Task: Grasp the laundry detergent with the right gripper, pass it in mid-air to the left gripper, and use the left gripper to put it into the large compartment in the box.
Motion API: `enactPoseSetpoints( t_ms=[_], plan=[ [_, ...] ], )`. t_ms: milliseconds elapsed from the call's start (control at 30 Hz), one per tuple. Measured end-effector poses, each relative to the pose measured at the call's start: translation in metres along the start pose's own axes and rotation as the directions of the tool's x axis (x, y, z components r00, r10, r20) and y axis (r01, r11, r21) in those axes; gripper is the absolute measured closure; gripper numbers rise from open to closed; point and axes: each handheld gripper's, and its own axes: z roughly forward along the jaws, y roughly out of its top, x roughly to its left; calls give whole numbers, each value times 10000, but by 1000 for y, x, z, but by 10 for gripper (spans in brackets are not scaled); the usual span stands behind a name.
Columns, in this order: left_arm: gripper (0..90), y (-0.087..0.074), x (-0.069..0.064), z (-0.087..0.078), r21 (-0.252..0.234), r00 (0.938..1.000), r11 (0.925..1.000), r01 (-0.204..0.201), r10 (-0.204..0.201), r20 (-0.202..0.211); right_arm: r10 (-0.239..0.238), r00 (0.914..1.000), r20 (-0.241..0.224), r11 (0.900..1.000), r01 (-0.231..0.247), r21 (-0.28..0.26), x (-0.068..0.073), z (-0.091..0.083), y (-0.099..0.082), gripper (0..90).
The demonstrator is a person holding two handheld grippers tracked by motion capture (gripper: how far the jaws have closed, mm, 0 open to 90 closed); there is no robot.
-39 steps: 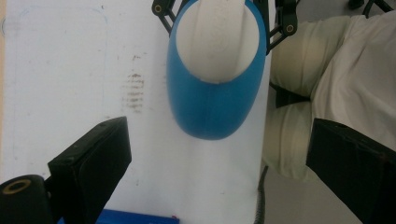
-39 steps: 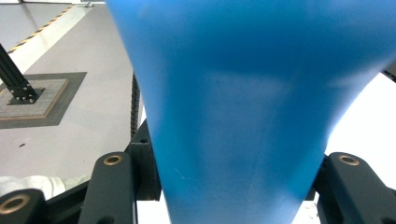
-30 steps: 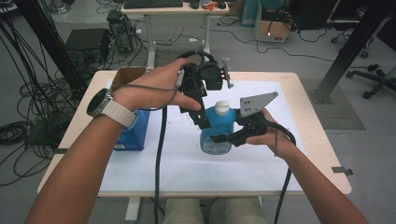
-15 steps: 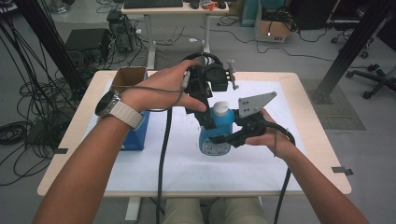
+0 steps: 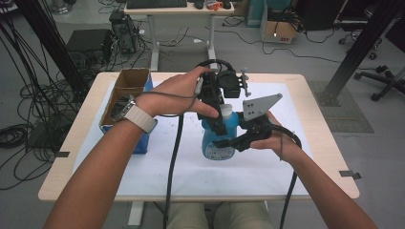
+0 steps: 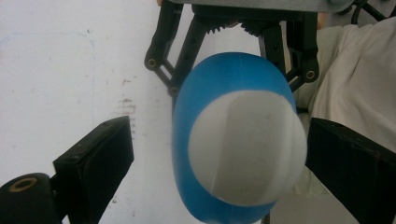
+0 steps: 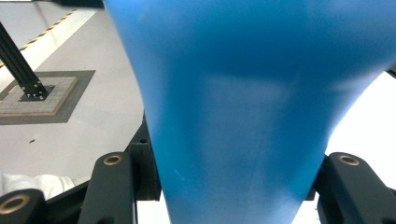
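Bottle: the blue bottle point(image 5: 218, 138) stands upright on the white mat of the counter point(image 5: 315, 143).
Right tongs point(image 5: 224, 143): mine, clamped on the bottle's body.
Left tongs point(image 5: 220, 125): above its white cap point(image 6: 245, 147), jaws apart, just been closing, not touching.

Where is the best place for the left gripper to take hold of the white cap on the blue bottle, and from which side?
Grip the white cap by its rounded sides, coming straight down from above. The blue bottle stands upright, clamped by the right gripper, so the cap faces up. The left gripper, its jaws just closing a little, already straddles the cap without touching.
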Motion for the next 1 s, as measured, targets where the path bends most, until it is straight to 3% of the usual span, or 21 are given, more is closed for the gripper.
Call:
enactPoseSetpoints(
  t_ms=[67, 100, 200, 433, 467, 567, 633, 733, 1000],
  plan=[
    [104, 0, 0, 2, 19, 9999, 9999, 107, -107, 95, 32, 10000, -6, 10000, -32, 10, 0, 0, 0, 435],
    [107, 0, 0, 5, -228, 10000, 9997, 12, -10, 87, 15, 10000, -17, 10000, -15, -7, 0, 0, 0, 435],
    [138, 2, 0, 5, 67, 9999, 10000, -48, 47, 155, 8, 10000, -30, 10000, -8, -47, 1, -1, 0, 435],
    [204, 2, -1, 11, -196, 9990, 9996, -194, 202, 404, -7, 10000, -45, 10000, 7, -27, 1, 0, 0, 435],
    [224, 3, 0, 10, 72, 9982, 9995, -303, 298, 516, -14, 10000, -57, 10000, 14, -28, 1, 0, 0, 434],
    [255, 3, -1, 10, -20, 9980, 9996, -290, 291, 553, 19, 10000, -55, 10000, -19, -10, 2, 1, -1, 435],
    [327, 3, -2, 10, -49, 9973, 9995, -300, 302, 666, 30, 10000, -44, 10000, -30, 14, 1, 1, -1, 435],
    [370, 2, -1, 11, 8, 9976, 9994, -347, 346, 605, -5, 10000, -98, 10000, 6, 52, 2, 2, -1, 435],
    [374, 2, -2, 12, 158, 9981, 9992, -365, 356, 506, 25, 9999, -106, 10000, -24, 93, 2, 4, -2, 434]
  ],
)
